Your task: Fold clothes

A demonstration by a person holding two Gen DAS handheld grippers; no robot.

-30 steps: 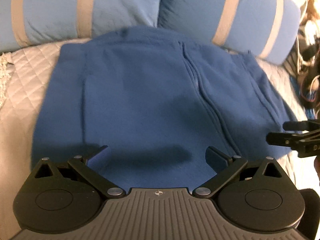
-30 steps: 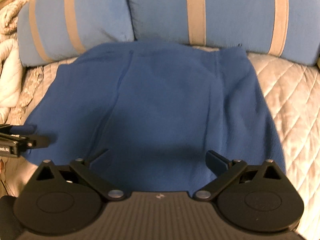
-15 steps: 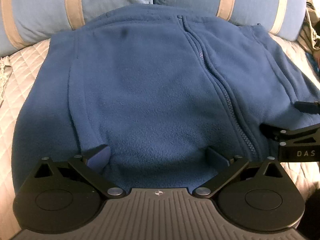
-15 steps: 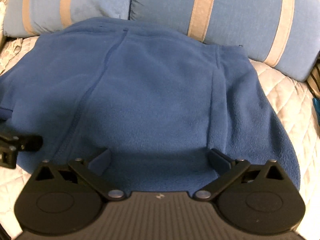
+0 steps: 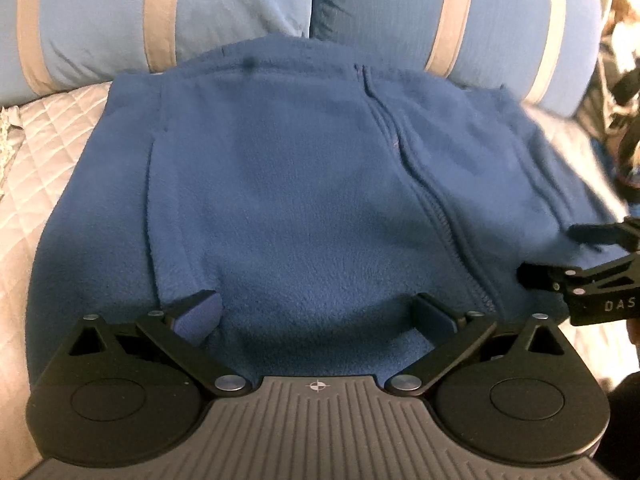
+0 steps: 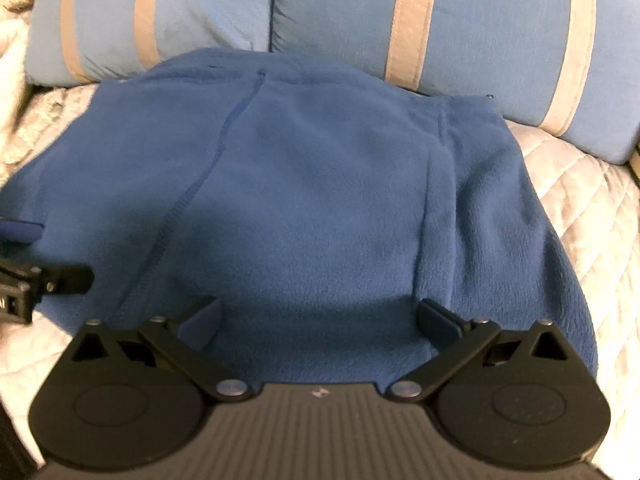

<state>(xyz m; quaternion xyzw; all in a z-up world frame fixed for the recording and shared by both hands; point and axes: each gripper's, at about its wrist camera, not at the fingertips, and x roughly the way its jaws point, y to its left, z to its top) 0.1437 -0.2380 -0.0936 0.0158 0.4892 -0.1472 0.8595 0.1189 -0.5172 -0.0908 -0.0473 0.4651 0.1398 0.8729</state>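
Observation:
A blue fleece jacket (image 5: 304, 184) lies spread flat on the bed, its zipper (image 5: 436, 204) running down right of centre. My left gripper (image 5: 316, 312) hovers open over the jacket's near hem, with nothing between its fingers. The right gripper (image 5: 560, 252) shows at the right edge of the left wrist view, over the jacket's right side. In the right wrist view the same jacket (image 6: 320, 208) fills the middle, and my right gripper (image 6: 320, 316) is open above the near hem. The left gripper (image 6: 48, 254) pokes in from the left edge there.
Two blue pillows with tan stripes (image 5: 224, 12) (image 6: 480, 20) lean behind the jacket's far edge. A pale quilted bedspread (image 5: 44, 132) (image 6: 592, 208) lies under everything. Cluttered items (image 5: 620, 60) sit at the far right.
Both cameras have drawn back a little from the jacket since half a second ago, so more pillow shows. The jacket lies as before. Both grippers stayed open.

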